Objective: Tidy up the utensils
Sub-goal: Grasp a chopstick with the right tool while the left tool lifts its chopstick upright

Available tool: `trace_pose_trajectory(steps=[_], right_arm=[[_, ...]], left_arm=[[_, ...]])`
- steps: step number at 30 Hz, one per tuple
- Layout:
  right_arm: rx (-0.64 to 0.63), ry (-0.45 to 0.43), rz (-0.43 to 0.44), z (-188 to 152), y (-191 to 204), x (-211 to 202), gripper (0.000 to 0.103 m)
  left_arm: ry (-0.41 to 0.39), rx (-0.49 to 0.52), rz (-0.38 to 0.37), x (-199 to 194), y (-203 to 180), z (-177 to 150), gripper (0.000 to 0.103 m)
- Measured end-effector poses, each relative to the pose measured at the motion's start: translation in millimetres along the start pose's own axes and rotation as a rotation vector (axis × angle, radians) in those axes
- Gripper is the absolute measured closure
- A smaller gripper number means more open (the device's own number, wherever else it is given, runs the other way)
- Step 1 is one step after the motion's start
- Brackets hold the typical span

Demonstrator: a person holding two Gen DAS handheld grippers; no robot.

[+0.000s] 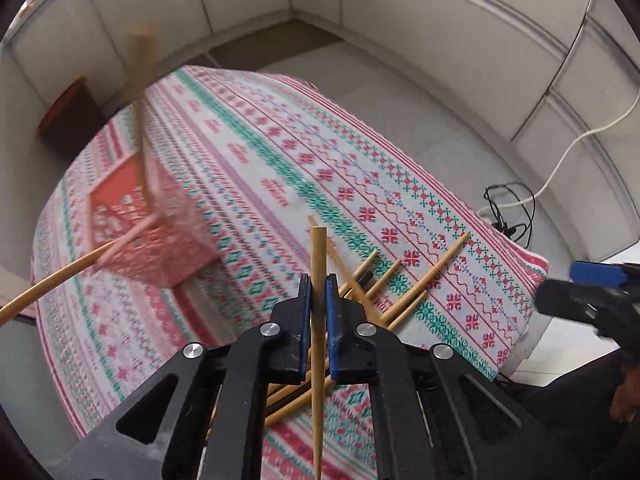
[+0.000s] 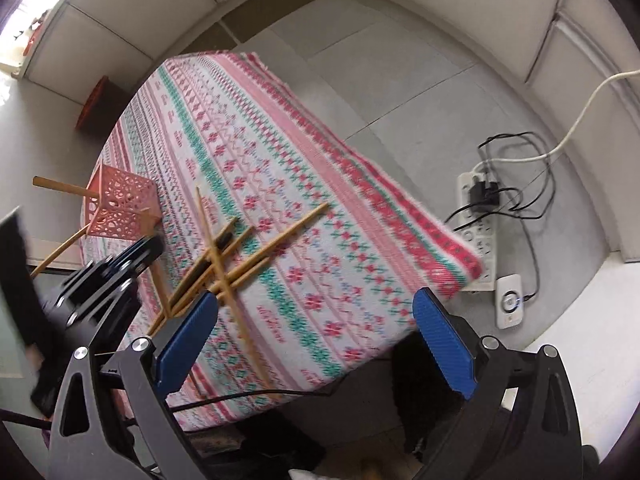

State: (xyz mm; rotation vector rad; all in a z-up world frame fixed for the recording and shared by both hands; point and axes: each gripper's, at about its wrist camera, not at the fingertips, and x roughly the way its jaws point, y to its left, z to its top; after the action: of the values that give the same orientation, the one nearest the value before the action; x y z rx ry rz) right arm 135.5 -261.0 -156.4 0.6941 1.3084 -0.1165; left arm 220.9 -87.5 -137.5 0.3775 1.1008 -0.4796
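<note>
Blue-padded left tongs (image 1: 317, 284) clench one slim, square-ended bamboo chopstick (image 1: 319, 264) above a heap of bamboo chopsticks (image 1: 404, 288) on the knit-patterned cloth desk (image 1: 280, 152). Right tongs (image 2: 316, 336) gape, released. Only their view shows the pink perforated plastic basket (image 2: 120, 208) sharply, plus a white power strip (image 2: 476, 216).

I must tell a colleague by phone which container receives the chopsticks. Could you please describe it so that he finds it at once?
Look at the table with the red-and-green patterned cloth. Near its far-left side, away from the loose pile of chopsticks, stands the pink basket. It is the only container there: square, with perforated lattice walls, and chopsticks already poke out of it at slanted angles.
</note>
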Motion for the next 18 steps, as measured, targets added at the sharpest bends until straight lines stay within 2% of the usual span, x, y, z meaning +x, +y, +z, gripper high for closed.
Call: trace_pose_trajectory(steps=[3,8,10,12,14,16,17,18], right_arm=[[-0.012,0.003,0.004,7,14,6,0.008],[-0.162,-0.03,-0.056,26,67,23,0.008],[-0.218,-0.011,-0.085,38,85,39,0.008],[-0.259,0.016,-0.128,48,97,59,0.014],[-0.273,0.037,-0.118,54,103,73,0.016],[-0.293,0.056,-0.113,57,111,87,0.023],[-0.306,0.065,-0.114,57,115,93,0.03],[-0.322,0.077,-0.117,57,120,101,0.047]], left_arm=[[-0.064,-0.026,0.007,-32,7,-13,0.097],[-0.174,-0.066,0.006,-87,17,-36,0.097],[-0.209,-0.079,0.005,-102,20,-41,0.097],[-0.239,-0.084,0.0,-116,22,-45,0.097],[-0.254,-0.084,-0.001,-123,23,-49,0.097],[-0.257,-0.08,-0.003,-127,25,-50,0.097],[-0.257,-0.084,0.0,-127,26,-50,0.097],[-0.259,-0.092,0.003,-128,29,-51,0.097]])
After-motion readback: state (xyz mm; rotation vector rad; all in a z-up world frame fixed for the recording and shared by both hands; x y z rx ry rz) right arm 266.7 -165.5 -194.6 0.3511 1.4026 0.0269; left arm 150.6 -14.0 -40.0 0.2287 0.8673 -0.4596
